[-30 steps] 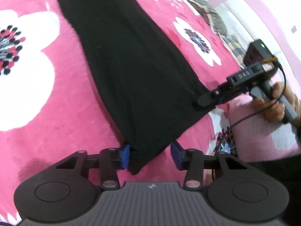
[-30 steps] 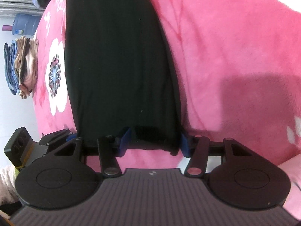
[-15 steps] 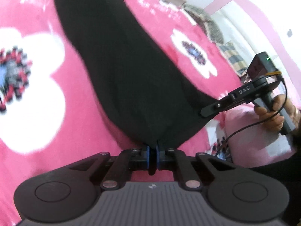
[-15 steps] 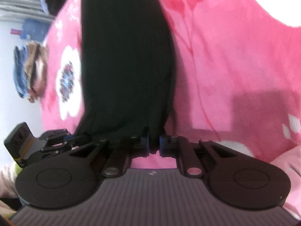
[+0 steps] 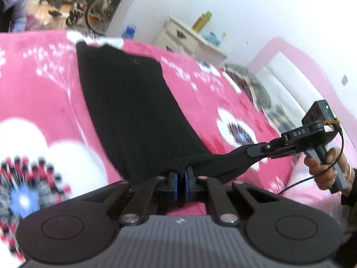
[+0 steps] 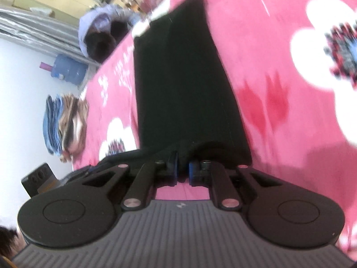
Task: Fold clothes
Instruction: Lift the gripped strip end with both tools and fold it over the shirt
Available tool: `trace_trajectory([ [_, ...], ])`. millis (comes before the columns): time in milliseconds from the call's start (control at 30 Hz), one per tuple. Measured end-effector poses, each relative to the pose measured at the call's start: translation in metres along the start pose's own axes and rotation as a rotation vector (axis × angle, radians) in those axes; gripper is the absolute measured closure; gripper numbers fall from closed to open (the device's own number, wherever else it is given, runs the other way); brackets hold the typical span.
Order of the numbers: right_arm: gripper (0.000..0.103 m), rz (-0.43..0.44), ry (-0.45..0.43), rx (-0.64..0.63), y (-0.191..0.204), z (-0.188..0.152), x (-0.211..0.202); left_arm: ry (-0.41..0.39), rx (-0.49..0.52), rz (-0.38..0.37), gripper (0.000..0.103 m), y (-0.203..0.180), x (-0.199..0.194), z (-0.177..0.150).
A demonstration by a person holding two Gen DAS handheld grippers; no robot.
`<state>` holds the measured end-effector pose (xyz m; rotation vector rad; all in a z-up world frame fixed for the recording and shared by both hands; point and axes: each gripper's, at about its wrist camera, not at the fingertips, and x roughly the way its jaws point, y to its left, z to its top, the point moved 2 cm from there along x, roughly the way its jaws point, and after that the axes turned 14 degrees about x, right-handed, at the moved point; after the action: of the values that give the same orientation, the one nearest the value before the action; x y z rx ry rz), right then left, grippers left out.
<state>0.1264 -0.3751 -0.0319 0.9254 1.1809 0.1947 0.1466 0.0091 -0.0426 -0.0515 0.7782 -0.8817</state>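
Gripping the near hem of a long black garment (image 5: 133,116), the left gripper (image 5: 181,179) has its blue-padded fingers (image 5: 174,184) pressed nearly together, with a bunch of dark cloth caught between them. From there the garment stretches away in a narrowing strip across a pink blanket (image 5: 40,93) printed with large white flowers, its far end lying near the blanket's far edge. To the right in the left wrist view, the near edge of the cloth is pulled up off the blanket into a taut fold that runs to the right gripper (image 5: 256,150), whose fingers are closed on that corner; a hand (image 5: 325,169) holds its handle. Behind the blanket stand a white cabinet (image 5: 189,42) and a wheelchair (image 5: 98,6).

In the right wrist view a stack of folded clothes (image 6: 64,125) sits at the left beyond the blanket, with a blue water jug (image 6: 67,70) above it. The left gripper (image 6: 73,174) is only partly visible at the lower left. At centre the garment (image 6: 178,84) lies flat on the blanket (image 6: 279,71), and the right gripper (image 6: 183,167) pinches its gathered near edge between almost-closed pads (image 6: 193,167)
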Motion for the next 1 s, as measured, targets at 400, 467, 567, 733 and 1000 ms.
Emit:
trace_trajectory([
  [400, 0.096, 0.068, -0.133, -0.100, 0.047, 0.107, 0.062, -0.140, -0.074, 0.154, 0.096, 0.082, 0.049, 0.058],
  [467, 0.096, 0.073, -0.152, -0.108, 0.052, 0.123, 0.073, -0.160, -0.111, 0.170, 0.096, 0.097, 0.058, 0.067],
  [567, 0.096, 0.081, -0.186, -0.114, 0.056, 0.146, 0.087, -0.186, -0.131, 0.194, 0.096, 0.113, 0.072, 0.082],
  [733, 0.096, 0.097, -0.209, -0.097, 0.057, 0.179, 0.109, -0.204, -0.144, 0.230, 0.096, 0.138, 0.093, 0.105],
  [1000, 0.096, 0.095, -0.239, -0.097, 0.068, 0.221, 0.141, -0.188, -0.196, 0.258, 0.096, 0.174, 0.121, 0.126],
])
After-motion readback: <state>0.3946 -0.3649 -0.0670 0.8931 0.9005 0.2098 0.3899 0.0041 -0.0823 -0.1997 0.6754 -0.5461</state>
